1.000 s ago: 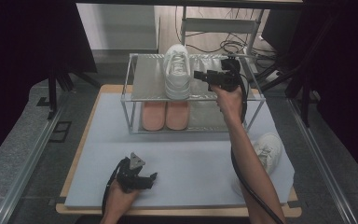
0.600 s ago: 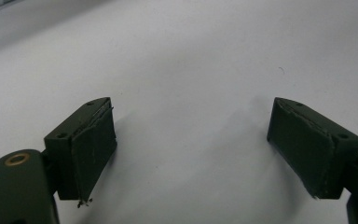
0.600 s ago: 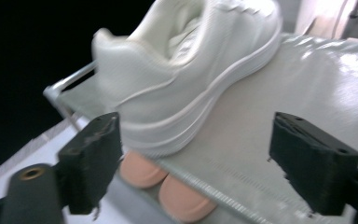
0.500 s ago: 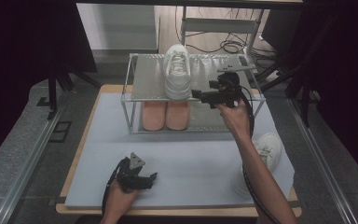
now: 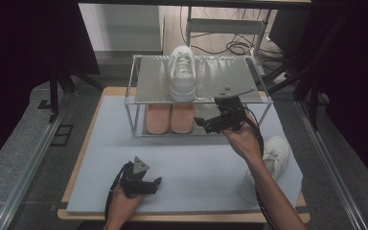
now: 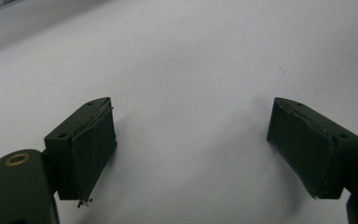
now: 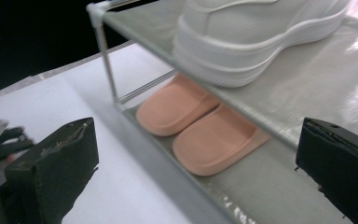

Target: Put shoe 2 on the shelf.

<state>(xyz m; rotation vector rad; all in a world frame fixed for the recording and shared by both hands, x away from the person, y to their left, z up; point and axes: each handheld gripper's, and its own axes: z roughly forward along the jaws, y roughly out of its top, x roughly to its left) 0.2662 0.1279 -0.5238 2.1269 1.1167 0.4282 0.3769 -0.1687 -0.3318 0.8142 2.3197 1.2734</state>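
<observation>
A two-shelf metal rack (image 5: 230, 79) stands at the back of the grey mat (image 5: 196, 163). One white sneaker (image 5: 182, 74) sits on its top shelf, and a pair of pink slippers (image 5: 170, 118) lies below it. A second white sneaker (image 5: 275, 151) lies on the mat beside the right forearm. My right gripper (image 5: 205, 123) hovers at the rack's front right, pointing left. Its jaws have just been opening and hold nothing; past them I see the slippers (image 7: 214, 144) and the sneaker's sole (image 7: 256, 37). My left gripper (image 5: 154, 186) rests low on the mat, open and empty (image 6: 192, 105).
The mat lies on a wooden table whose edge (image 5: 84, 153) shows at the left. Metal rails run along both sides of the table, and cables lie on the floor behind the rack. Bare mat stretches between the two grippers.
The right gripper has drawn back from above the top shelf toward the person and sunk to the rack's front. Its jaws have spread. The left gripper has stayed put.
</observation>
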